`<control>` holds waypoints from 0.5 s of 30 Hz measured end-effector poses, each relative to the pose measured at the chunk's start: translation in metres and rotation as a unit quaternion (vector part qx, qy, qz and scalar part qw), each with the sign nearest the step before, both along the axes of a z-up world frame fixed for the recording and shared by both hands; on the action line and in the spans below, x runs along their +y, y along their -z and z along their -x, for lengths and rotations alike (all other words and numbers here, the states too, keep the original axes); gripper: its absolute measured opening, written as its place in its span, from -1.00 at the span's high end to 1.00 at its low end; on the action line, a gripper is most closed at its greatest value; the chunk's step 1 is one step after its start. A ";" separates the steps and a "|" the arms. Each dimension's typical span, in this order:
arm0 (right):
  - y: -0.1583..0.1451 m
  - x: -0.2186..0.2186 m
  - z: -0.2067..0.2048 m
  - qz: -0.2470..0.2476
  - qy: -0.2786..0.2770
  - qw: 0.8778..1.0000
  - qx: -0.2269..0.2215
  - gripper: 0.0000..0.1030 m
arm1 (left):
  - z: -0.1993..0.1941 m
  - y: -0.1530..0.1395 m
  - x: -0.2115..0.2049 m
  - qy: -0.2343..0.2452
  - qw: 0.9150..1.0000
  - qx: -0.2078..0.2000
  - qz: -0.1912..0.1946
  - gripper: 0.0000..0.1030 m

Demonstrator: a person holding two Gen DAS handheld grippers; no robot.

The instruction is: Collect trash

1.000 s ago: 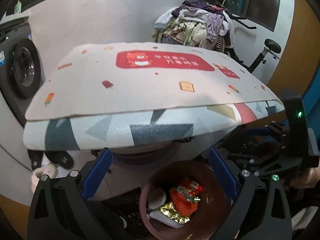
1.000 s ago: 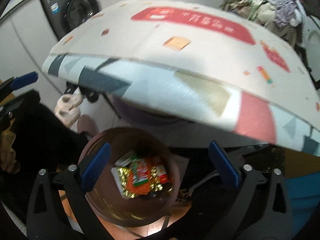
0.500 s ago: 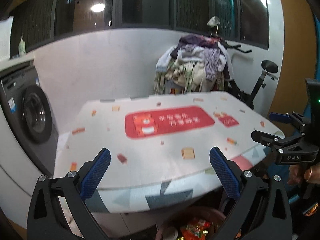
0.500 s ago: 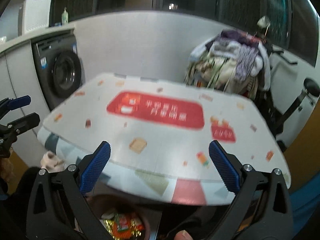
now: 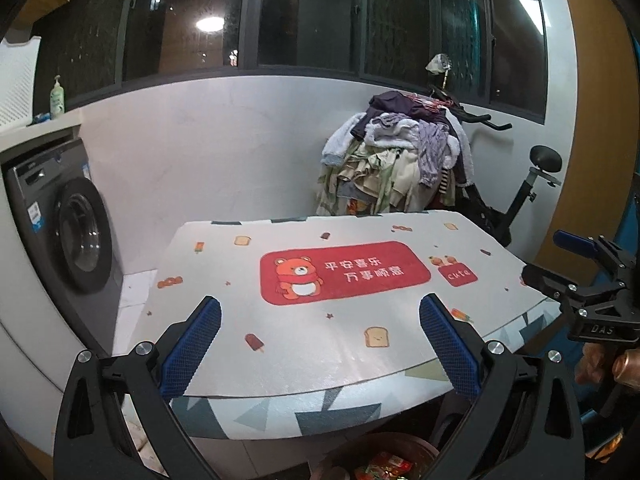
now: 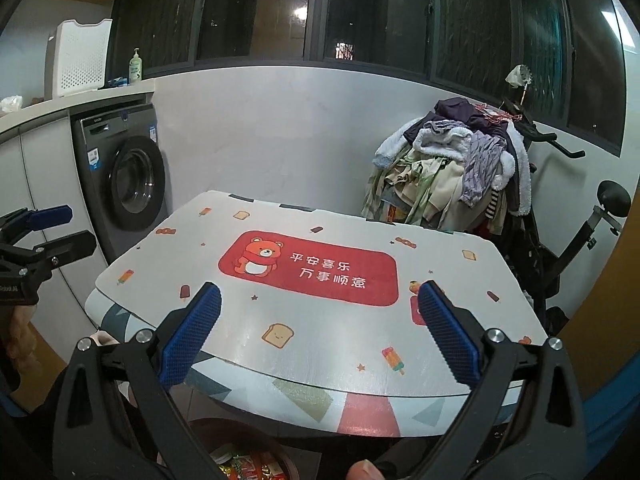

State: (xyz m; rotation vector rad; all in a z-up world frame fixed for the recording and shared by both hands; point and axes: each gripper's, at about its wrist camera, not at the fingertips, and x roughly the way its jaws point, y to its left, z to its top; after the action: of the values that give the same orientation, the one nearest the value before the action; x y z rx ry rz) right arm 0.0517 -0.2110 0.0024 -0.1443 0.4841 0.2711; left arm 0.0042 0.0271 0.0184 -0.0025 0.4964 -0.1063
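— Two claws, both yours. Your left gripper hangs over the near edge of the table, jaws spread wide, nothing between the blue pads. Can you see the washing machine off to its left?

— Yes. And the trash?

— Under the table edge, in the brown bin: red and gold wrappers lie inside it, only partly in view.

— My other claw?

— Your right gripper is also wide open and holds nothing, poised above the red bear mat. Further right, a heap of clothes sits on an exercise bike.
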 end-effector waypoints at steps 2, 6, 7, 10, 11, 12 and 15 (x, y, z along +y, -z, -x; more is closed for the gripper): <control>0.000 0.000 0.000 0.001 0.000 1.000 -0.001 -0.88 | 0.001 -0.002 0.001 -0.006 1.000 -0.003 -0.005 -0.89; 0.000 0.001 0.000 0.000 -0.001 1.000 0.000 -0.88 | 0.002 -0.004 0.000 -0.011 1.000 -0.012 -0.015 -0.88; 0.000 0.001 0.000 0.000 -0.001 1.000 0.001 -0.89 | 0.003 -0.004 0.000 -0.013 1.000 -0.013 -0.018 -0.89; 0.000 0.002 0.001 0.001 -0.004 1.000 0.003 -0.88 | 0.004 -0.004 -0.003 -0.016 0.999 -0.013 -0.026 -0.89; 0.000 0.003 0.001 0.001 -0.004 1.000 0.003 -0.88 | 0.004 -0.003 -0.003 -0.017 0.999 -0.012 -0.028 -0.89; 0.000 0.003 0.002 0.002 -0.005 1.000 0.003 -0.88 | 0.004 -0.003 -0.004 -0.016 0.999 -0.012 -0.031 -0.89; 0.001 0.005 0.002 0.003 -0.006 1.000 0.004 -0.88 | 0.004 -0.002 -0.006 -0.013 0.999 -0.012 -0.036 -0.89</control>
State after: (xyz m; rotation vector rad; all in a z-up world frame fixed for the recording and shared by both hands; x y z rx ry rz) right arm 0.0492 -0.2063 0.0018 -0.1515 0.4913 0.2830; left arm 0.0005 0.0206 0.0202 0.0627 0.4759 -0.0637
